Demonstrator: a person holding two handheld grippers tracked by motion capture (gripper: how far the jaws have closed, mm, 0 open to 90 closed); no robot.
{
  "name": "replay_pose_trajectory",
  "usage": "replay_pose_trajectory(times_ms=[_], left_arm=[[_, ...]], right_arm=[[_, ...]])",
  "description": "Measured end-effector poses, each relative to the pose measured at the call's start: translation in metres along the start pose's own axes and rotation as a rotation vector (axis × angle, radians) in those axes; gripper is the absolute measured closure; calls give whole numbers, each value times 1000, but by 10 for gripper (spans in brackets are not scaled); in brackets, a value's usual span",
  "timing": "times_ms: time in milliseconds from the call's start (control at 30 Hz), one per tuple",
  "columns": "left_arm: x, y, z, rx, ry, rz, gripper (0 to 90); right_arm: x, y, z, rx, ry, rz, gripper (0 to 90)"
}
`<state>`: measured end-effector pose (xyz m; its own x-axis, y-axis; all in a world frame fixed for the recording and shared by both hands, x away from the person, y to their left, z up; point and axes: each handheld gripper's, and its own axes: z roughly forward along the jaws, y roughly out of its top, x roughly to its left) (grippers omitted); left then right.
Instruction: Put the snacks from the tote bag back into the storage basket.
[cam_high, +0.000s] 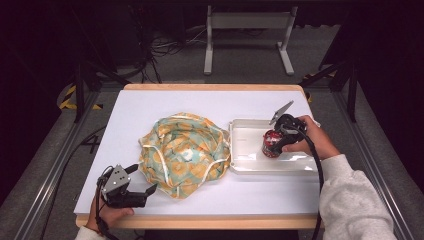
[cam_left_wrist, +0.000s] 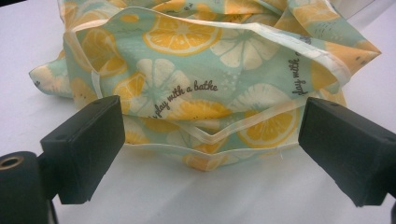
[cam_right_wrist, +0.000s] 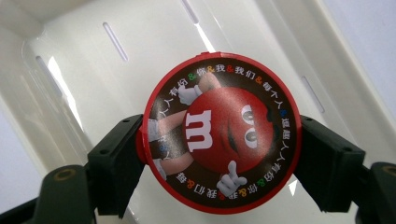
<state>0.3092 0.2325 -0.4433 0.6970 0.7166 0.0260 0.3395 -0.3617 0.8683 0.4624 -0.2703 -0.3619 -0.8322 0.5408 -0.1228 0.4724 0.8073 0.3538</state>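
Right gripper (cam_right_wrist: 219, 149) clamped on the red candy tub (cam_high: 272, 144), upright inside the white tray (cam_high: 245, 165), just right of the lemon-print bag (cam_high: 182, 152); left gripper (cam_high: 136, 186) spread wide, facing the bag's near edge

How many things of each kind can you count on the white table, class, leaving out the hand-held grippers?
Patterned cloth bags: 1
White plastic trays: 1
Red candy tins: 1
Total: 3
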Motion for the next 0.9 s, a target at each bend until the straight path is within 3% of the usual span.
replay_pose_trajectory(times_ms=[900], left_arm=[[0, 0, 0, 1, 4, -1, 77]], right_arm=[[-1, -7, 2, -26, 8, 38, 230]])
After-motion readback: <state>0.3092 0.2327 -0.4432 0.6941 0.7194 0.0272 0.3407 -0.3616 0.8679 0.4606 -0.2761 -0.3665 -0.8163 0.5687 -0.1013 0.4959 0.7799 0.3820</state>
